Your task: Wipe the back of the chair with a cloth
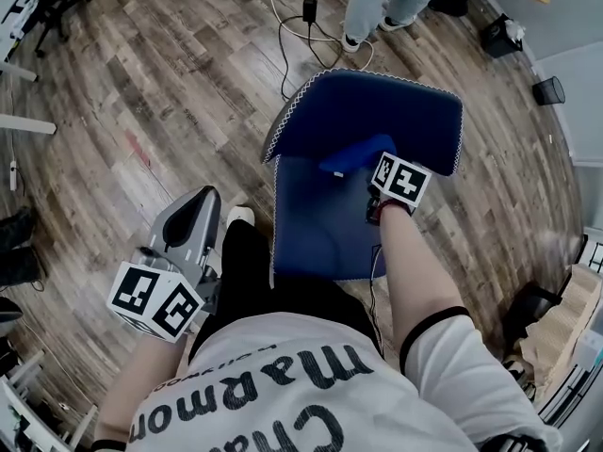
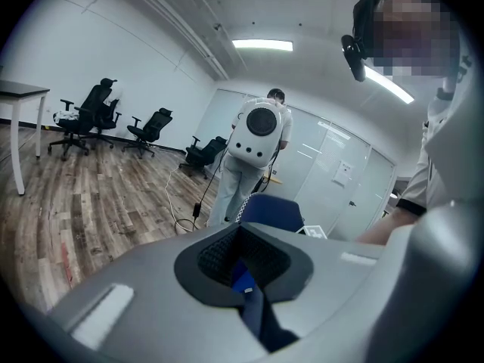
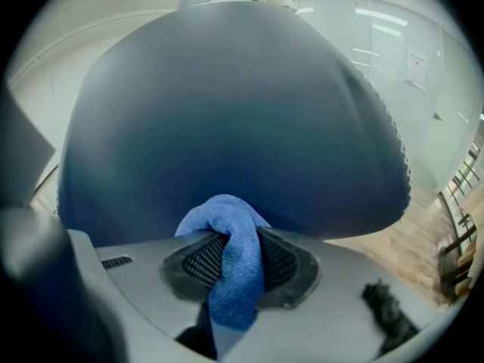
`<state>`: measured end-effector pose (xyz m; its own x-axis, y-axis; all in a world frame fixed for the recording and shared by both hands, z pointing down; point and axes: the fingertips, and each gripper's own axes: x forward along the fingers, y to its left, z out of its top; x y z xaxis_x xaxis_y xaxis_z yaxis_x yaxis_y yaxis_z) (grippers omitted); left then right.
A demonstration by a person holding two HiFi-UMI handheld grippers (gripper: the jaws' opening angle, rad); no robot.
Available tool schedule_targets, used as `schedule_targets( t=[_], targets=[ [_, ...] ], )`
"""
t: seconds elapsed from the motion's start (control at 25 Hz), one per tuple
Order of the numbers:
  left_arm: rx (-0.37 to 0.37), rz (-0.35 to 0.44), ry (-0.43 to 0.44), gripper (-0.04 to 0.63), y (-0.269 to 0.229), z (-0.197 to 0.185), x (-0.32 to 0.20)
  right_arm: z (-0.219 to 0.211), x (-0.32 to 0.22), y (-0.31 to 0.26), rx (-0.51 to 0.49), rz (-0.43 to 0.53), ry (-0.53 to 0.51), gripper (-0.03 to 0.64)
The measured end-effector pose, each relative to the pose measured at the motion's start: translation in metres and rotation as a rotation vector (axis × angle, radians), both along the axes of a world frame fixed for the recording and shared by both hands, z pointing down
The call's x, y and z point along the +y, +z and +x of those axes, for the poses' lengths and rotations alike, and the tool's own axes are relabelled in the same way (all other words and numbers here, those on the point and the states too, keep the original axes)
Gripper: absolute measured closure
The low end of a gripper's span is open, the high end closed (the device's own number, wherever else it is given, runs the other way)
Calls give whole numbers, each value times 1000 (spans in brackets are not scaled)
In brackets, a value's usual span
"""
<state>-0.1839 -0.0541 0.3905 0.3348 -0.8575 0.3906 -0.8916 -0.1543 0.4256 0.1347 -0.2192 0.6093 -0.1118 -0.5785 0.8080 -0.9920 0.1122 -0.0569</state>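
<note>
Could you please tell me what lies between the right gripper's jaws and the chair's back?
The blue cloth: the right gripper is shut on it, and its bunched end faces the chair back, as the right gripper view shows.

Office, swivel chairs (image 2: pixel 91 116), glass partitions (image 2: pixel 327 161)

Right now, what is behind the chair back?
A person's legs and a cable on the wood floor. The back covers the floor right below it. The right gripper holds a cloth at its front.
</note>
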Motion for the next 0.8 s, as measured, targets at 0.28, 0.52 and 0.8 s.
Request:
schedule_targets(
  t=[0.28, 0.52, 0.8],
  targets=[
    [-5, -8, 0, 586, -1, 0, 3, 54, -2, -9, -8, 16, 169, 503],
    [-7, -8, 10, 586, -1, 2, 5, 90, 0, -19, 26, 34, 232, 503],
    [-6, -7, 7, 586, 0, 2, 10, 117, 9, -25, 56, 62, 284, 503]
  ],
)
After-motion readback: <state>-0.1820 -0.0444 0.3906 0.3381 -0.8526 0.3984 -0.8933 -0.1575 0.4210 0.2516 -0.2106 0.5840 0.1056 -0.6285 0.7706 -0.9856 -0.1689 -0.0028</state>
